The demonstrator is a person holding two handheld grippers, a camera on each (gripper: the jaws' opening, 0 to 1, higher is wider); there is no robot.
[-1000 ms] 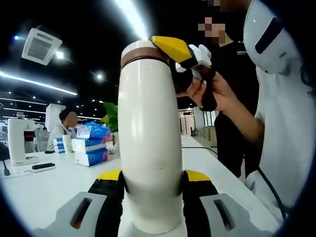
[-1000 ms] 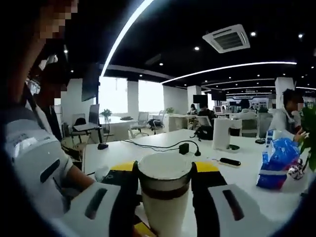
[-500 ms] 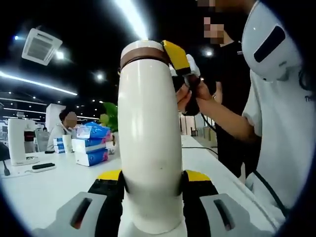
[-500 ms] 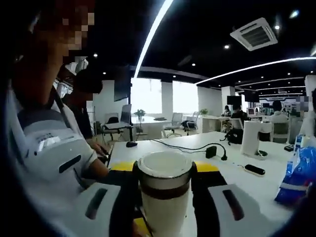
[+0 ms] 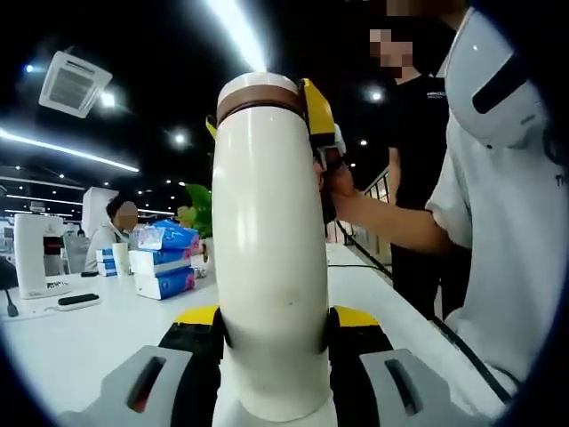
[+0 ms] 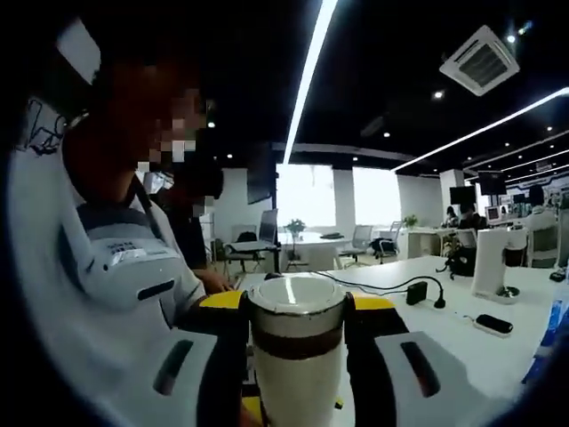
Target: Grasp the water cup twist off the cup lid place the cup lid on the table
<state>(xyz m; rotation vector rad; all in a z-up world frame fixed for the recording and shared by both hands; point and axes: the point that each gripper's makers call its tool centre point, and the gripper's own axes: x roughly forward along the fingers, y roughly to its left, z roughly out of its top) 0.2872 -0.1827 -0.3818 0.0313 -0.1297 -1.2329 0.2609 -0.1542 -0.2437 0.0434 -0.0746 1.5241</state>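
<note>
Cup (image 5: 267, 267) between left hand-held gripper (image 5: 276, 322) jaws, lid (image 6: 296, 298) seemingly right-clamped

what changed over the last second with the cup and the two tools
The right tool has turned around the lid while clamped on it: in the left gripper view its yellow jaw swung from lying across the top to edge-on beside it, and the room swept sideways in the right gripper view. The left tool stays clamped on the cup, which has not moved. The lid is still on.

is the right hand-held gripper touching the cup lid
Touching. In the right gripper view the right hand-held gripper has both jaws pressed against the lid, no gap either side.
</note>
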